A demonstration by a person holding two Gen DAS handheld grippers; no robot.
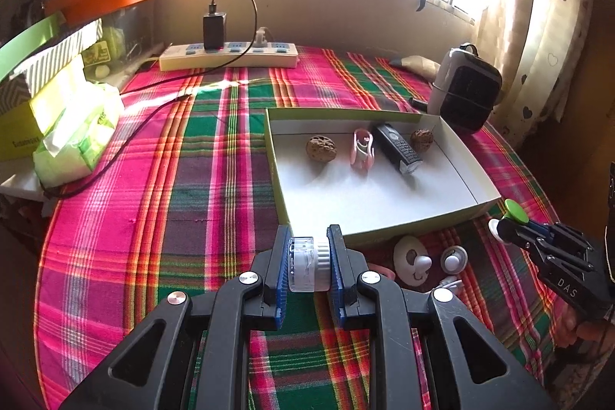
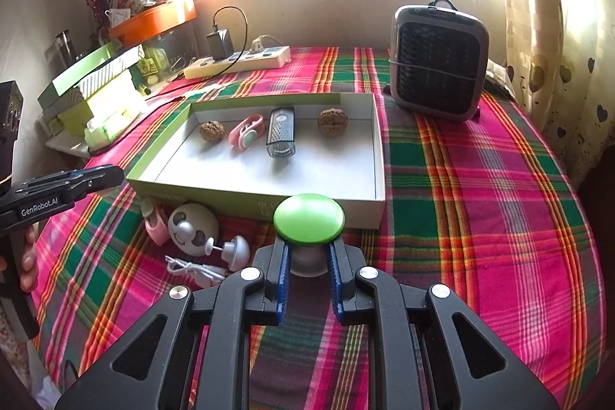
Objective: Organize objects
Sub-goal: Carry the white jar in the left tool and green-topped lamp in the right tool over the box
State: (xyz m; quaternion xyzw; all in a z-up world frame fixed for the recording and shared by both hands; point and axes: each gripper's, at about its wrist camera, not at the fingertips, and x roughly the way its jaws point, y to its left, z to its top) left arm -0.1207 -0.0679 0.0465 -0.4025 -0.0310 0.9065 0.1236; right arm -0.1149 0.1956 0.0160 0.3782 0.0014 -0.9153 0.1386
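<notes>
A shallow white box [image 1: 453, 156] [image 2: 378, 156] with green sides lies on the plaid cloth. In it are two walnuts [image 1: 321, 148] [image 2: 332, 122], a pink clip [image 1: 362, 148] [image 2: 246, 133] and a black oblong device [image 1: 398, 148] [image 2: 281, 133]. My left gripper [image 1: 307, 266] is shut on a small clear cylinder with a white cap [image 1: 307, 266], just in front of the box's near edge. My right gripper [image 2: 307, 264] is shut on a mushroom-shaped object with a green top [image 2: 309, 218] [image 1: 515, 212], near the box's front right corner.
On the cloth before the box lie a white panda-face gadget [image 2: 192, 227] [image 1: 411, 260], a small grey mushroom piece [image 2: 234, 250], a pink item [image 2: 155, 221] and a white cable [image 2: 192, 269]. A heater [image 2: 438, 64], a power strip [image 1: 230, 54] and stacked boxes [image 1: 50, 91] stand around.
</notes>
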